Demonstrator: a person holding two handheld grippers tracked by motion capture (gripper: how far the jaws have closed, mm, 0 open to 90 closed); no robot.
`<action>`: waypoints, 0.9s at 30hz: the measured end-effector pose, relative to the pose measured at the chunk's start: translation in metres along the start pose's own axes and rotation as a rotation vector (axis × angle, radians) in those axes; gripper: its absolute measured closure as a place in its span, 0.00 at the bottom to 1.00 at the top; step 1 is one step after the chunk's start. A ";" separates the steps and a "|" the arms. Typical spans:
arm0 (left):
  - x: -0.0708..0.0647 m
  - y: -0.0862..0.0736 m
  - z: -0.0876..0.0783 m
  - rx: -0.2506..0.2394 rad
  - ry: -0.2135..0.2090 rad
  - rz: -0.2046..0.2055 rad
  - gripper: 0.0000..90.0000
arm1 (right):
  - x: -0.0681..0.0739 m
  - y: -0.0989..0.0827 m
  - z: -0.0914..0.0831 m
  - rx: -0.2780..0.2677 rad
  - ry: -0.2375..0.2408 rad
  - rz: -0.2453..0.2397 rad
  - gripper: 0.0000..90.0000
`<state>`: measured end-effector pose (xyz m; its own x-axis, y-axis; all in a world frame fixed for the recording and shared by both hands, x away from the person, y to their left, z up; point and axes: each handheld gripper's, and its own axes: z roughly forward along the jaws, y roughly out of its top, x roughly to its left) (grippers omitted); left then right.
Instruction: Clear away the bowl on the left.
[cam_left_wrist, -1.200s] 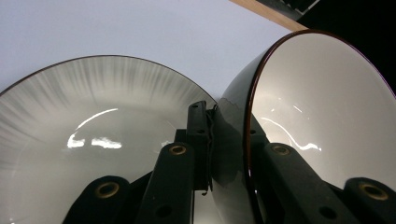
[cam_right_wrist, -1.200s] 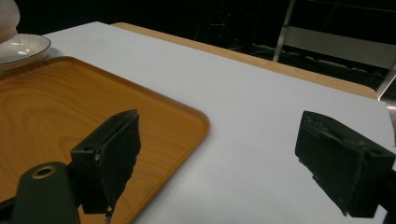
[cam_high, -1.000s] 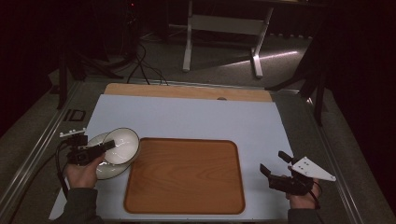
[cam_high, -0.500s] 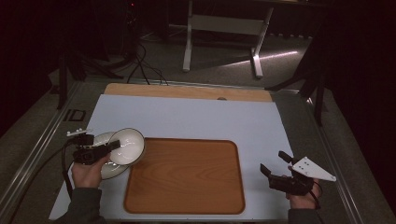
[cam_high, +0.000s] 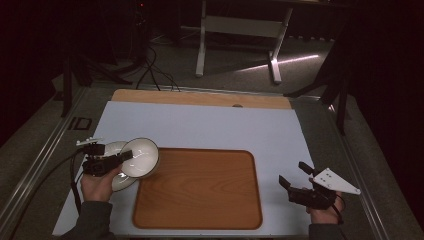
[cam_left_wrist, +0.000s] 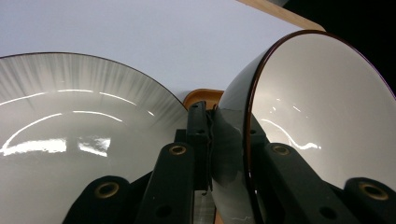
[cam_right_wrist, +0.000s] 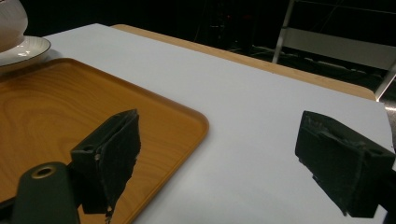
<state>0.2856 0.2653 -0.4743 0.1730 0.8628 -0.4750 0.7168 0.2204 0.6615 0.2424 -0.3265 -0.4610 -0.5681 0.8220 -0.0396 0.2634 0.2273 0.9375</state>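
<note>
Gripping the rim of a white bowl (cam_high: 140, 157), the left gripper (cam_high: 114, 160) has its jaws clamped on the wall, one inside and one outside, as the left gripper view shows (cam_left_wrist: 224, 158). That bowl (cam_left_wrist: 317, 107) is tilted on its side, lifted just above a second bowl (cam_high: 114, 172) that sits on the table beside the left edge of the wooden tray (cam_high: 200, 187). The left hand (cam_high: 97, 182) holds the gripper level, pointing right toward the tray. At the table's right side, the right hand (cam_high: 325, 210) rests low near the front edge, and the right gripper (cam_high: 295, 175) has its jaws spread wide with nothing between them. A pale sheet (cam_high: 210, 127) covers the tabletop. Beyond it the room is dark, with a white stand (cam_high: 240, 30) on the floor.
</note>
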 end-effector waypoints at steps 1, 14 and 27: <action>0.000 0.000 0.000 0.001 -0.001 0.001 0.90 | 0.000 0.000 0.000 0.000 0.000 -0.001 0.15; -0.013 -0.001 0.005 0.010 -0.019 0.028 0.90 | 0.000 0.000 0.000 0.000 0.001 -0.001 0.15; -0.025 -0.003 0.014 0.031 -0.040 0.048 0.90 | 0.000 0.000 0.000 0.003 0.002 -0.002 0.15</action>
<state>0.2881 0.2371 -0.4728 0.2338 0.8531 -0.4664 0.7277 0.1646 0.6659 0.2425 -0.3265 -0.4611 -0.5698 0.8208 -0.0406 0.2645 0.2299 0.9366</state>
